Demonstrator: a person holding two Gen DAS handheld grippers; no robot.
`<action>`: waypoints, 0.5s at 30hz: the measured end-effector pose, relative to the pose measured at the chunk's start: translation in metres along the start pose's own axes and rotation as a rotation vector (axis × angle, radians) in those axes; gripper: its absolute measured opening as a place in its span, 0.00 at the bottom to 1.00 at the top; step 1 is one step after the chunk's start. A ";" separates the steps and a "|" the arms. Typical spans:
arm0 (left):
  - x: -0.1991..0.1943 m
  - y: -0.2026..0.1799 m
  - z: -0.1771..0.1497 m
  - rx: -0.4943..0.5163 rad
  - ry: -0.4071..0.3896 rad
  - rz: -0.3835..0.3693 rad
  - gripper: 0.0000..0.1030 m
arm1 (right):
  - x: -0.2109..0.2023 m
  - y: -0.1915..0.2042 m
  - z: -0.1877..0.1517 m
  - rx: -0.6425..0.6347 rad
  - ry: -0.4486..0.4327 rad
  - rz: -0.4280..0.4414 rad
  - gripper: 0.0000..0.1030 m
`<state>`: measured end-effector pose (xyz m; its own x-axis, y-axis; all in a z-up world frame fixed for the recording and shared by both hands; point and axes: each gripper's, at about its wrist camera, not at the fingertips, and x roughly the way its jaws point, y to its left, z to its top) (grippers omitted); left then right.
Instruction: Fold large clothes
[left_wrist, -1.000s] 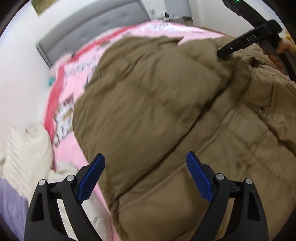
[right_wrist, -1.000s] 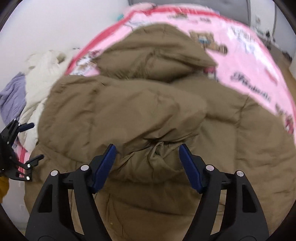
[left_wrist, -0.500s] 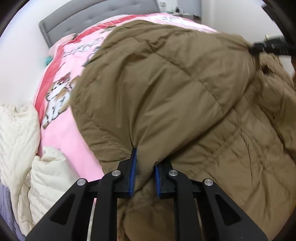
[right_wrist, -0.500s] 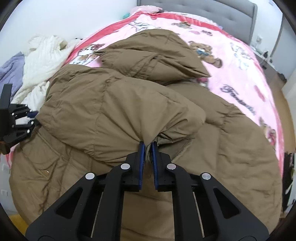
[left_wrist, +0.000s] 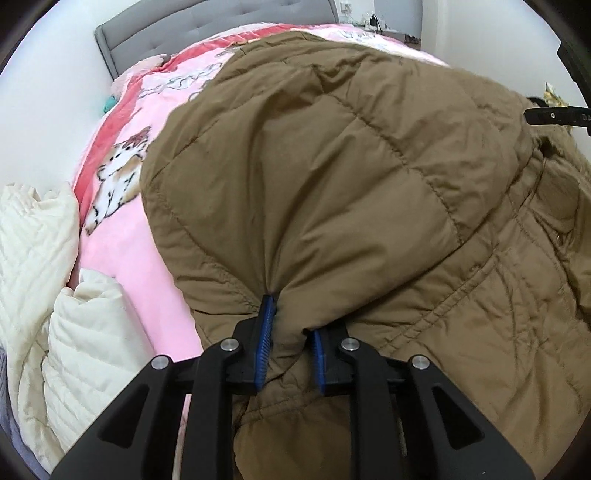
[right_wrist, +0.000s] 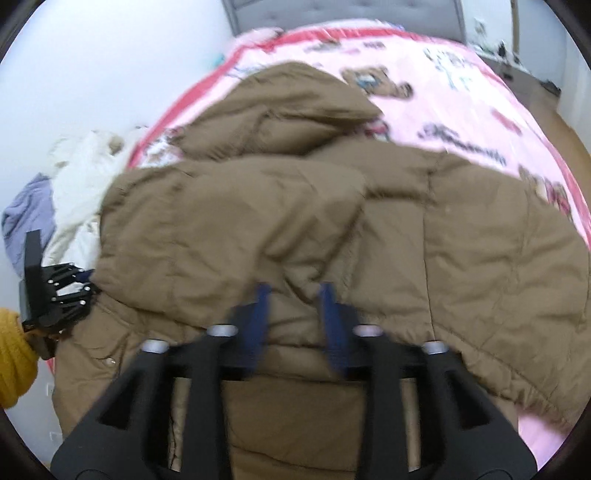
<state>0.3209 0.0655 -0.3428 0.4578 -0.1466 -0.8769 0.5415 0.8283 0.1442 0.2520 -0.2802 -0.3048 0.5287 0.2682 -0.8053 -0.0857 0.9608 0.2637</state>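
While the bed (left_wrist: 122, 229) carries the brown coat (left_wrist: 332, 177), one side lies folded over its middle; more folds seem left. Left tool (left_wrist: 290, 341) pinches that folded edge. Right tool (right_wrist: 295, 317), blurred, has just been opening, jaws apart with nothing gripped.

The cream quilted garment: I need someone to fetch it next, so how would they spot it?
Start at the bed with the pink cartoon blanket and find the big brown puffer coat spread across it. At the coat's wall-side edge, the cream quilted garment lies bunched. It is pale and finely stitched in lines, unlike the brown coat or the lilac cloth beside it.
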 end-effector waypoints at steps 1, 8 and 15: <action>-0.003 0.000 -0.001 -0.011 -0.009 -0.008 0.20 | 0.000 0.002 0.004 -0.003 -0.007 -0.004 0.54; 0.003 0.003 -0.003 -0.006 -0.011 -0.001 0.21 | 0.053 0.001 0.030 0.055 0.091 -0.003 0.53; 0.004 -0.005 -0.003 -0.007 -0.031 0.067 0.19 | 0.030 0.028 0.038 0.021 0.013 -0.042 0.05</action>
<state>0.3182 0.0627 -0.3486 0.5150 -0.1071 -0.8505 0.5039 0.8404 0.1993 0.2972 -0.2482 -0.3014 0.5206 0.2289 -0.8226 -0.0460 0.9695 0.2406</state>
